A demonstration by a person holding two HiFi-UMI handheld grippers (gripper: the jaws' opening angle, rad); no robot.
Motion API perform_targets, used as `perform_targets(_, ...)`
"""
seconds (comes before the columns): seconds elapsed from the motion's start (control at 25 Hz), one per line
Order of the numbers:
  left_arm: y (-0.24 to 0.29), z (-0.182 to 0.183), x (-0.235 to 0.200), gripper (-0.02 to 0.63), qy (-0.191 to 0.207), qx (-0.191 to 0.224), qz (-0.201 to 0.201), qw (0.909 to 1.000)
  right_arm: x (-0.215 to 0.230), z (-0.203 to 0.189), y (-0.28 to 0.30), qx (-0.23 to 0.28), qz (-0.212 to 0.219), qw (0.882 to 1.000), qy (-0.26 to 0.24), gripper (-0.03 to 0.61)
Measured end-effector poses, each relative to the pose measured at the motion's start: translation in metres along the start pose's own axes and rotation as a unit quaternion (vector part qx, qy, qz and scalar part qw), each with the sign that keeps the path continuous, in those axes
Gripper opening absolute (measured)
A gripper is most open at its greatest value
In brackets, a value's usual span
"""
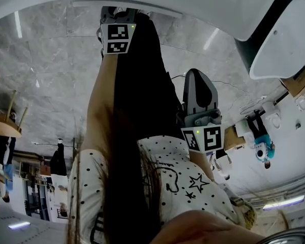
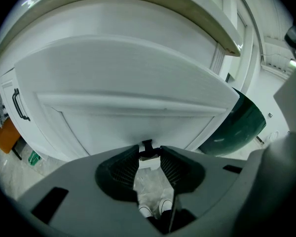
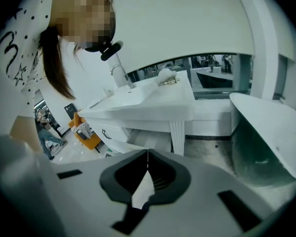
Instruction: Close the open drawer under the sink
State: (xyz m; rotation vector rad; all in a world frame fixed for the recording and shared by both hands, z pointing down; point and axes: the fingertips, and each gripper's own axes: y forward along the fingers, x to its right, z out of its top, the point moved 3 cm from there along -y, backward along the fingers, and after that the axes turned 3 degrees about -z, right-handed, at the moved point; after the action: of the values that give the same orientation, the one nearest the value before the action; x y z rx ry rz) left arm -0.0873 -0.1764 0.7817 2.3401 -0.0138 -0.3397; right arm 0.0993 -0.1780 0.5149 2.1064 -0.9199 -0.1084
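White panel: that's the drawer (image 2: 128, 83), its front filling the left gripper view, dead ahead and very close.
Black handle: a small handle (image 2: 147, 146) sits on the lower edge of that front, right at the fingertips.
Left gripper: the left gripper (image 2: 149, 152) has its fingers drawn in on the handle, both tips touching it as far as I can judge, with the gap behind them bare.
Right gripper: the right gripper (image 3: 148, 154) has its fingers pressed together on nothing. It's out of the play, looking back at the sink (image 3: 148, 100), the faucet (image 3: 119, 73) and the dark tub (image 3: 266, 137) off to the side.
Step in hand: I'd call this the start of the push, with the drawer yet to go home under the sink.
How to do it well: drive straight along the drawer's own line, square to the front. A sideways or twisting shove could jam it on its runners. Go steady, ease off near the end so it doesn't slam, and free the handle only once the front sits flush.
Left arm: in the head view it's stretched long and nearly straight, gripper far out from the body.
Right arm: folded in, gripper held close by the torso.
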Motion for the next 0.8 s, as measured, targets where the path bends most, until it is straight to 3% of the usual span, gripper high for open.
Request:
perform_targets(0.32, 0.034, 0.046, -0.011, 0.138, -0.001, 0.035, 0.005, 0.9994, 0.006, -0.002, -0.001, -0.003, -0.010, 1.000, 0.008, 0.014)
perform_targets(0.8, 0.051, 0.071, -0.022, 0.138, -0.001, 0.043, 0.006, 0.9991, 0.007, 0.000, 0.005, -0.008, -0.018, 1.000, 0.007, 0.013)
